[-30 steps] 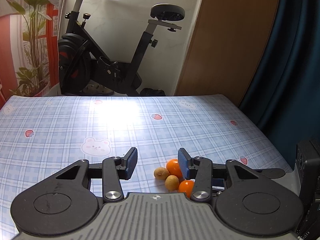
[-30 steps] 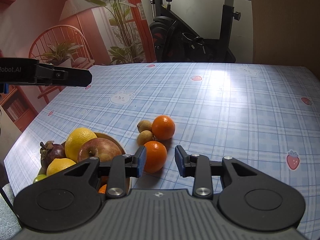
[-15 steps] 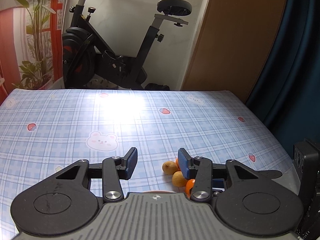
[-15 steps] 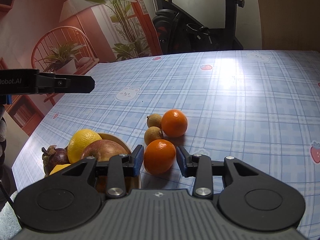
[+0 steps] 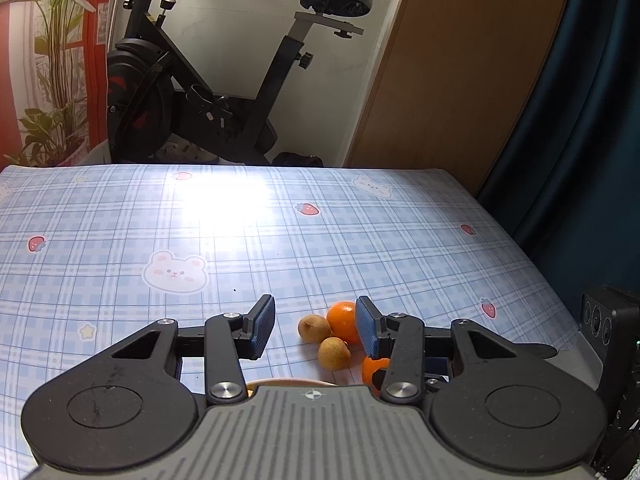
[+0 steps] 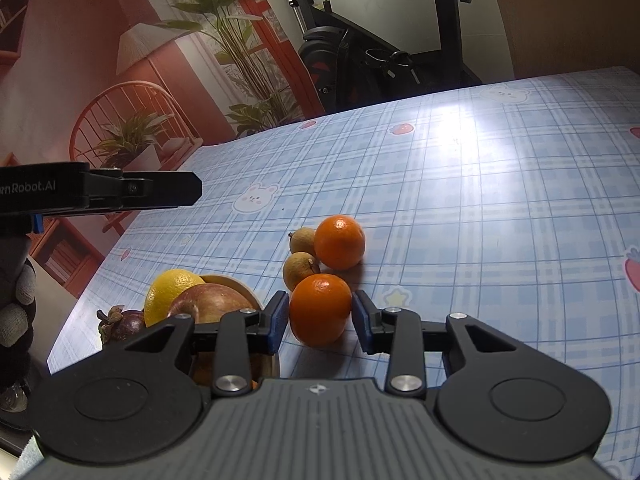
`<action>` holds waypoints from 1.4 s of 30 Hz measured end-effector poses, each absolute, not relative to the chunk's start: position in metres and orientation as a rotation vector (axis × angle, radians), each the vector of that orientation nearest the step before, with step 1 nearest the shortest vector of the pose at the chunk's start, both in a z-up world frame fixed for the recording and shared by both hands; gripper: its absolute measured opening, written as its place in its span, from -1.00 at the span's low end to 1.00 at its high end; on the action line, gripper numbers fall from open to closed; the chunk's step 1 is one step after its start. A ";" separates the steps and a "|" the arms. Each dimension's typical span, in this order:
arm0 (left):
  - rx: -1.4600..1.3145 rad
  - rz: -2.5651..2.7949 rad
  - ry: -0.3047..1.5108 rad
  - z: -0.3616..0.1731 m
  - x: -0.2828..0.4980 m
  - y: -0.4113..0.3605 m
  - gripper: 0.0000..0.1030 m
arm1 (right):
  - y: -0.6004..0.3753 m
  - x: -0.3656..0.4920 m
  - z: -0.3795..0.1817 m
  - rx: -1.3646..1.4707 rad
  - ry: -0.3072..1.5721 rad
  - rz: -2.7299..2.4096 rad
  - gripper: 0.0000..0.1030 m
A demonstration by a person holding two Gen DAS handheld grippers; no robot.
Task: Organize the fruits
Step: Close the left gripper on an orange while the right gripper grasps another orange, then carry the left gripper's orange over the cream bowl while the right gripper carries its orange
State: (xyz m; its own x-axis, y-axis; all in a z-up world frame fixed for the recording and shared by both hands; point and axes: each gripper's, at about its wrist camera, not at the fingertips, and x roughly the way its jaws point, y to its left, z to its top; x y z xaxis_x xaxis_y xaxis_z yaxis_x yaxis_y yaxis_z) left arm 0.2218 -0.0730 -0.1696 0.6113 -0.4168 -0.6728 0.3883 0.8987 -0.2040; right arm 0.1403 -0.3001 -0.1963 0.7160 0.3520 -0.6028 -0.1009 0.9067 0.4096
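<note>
- On table, just beside bowl [image 6: 240, 286]: near orange [image 6: 320, 309] sits btwn right tongs [image 6: 320, 322], pads touching both sides, gripping it, prob. for bowl.
- Left tongs [image 5: 314, 330] open, empty, hovering.

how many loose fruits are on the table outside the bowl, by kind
oranges: 2, the near orange between the fingers of the right hand-held gripper and the far orange
small brown fruits: 2, the near brown fruit and the far brown fruit
total: 4
</note>
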 end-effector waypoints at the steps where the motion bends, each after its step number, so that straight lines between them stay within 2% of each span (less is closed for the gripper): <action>1: -0.044 -0.476 0.794 -0.171 0.223 -0.075 -0.10 | -0.302 0.138 -0.193 0.341 0.727 0.242 -0.28; 9: -0.049 -0.500 0.830 -0.189 0.240 -0.106 -0.11 | -0.334 0.119 -0.184 0.273 0.702 0.132 -0.28; 18: 0.137 -0.483 0.809 -0.211 0.245 -0.155 -0.12 | -0.354 0.106 -0.186 0.287 0.692 0.095 -0.28; 33: 0.214 -0.468 0.888 -0.230 0.259 -0.166 -0.12 | -0.363 0.099 -0.195 0.318 0.678 0.082 -0.28; 35: 0.209 -0.476 0.892 -0.230 0.259 -0.166 -0.22 | -0.364 0.100 -0.195 0.329 0.678 0.086 -0.28; 42: 0.203 -0.502 0.885 -0.229 0.252 -0.166 -0.23 | -0.364 0.098 -0.195 0.328 0.676 0.087 -0.28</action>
State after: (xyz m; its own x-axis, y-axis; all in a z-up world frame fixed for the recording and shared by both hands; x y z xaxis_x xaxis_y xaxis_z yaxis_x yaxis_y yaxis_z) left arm 0.2520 -0.1660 -0.2289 0.5273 -0.3341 -0.7812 0.4984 0.8663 -0.0340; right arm 0.0983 -0.3640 -0.1948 0.7786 0.1849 -0.5996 0.0262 0.9452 0.3255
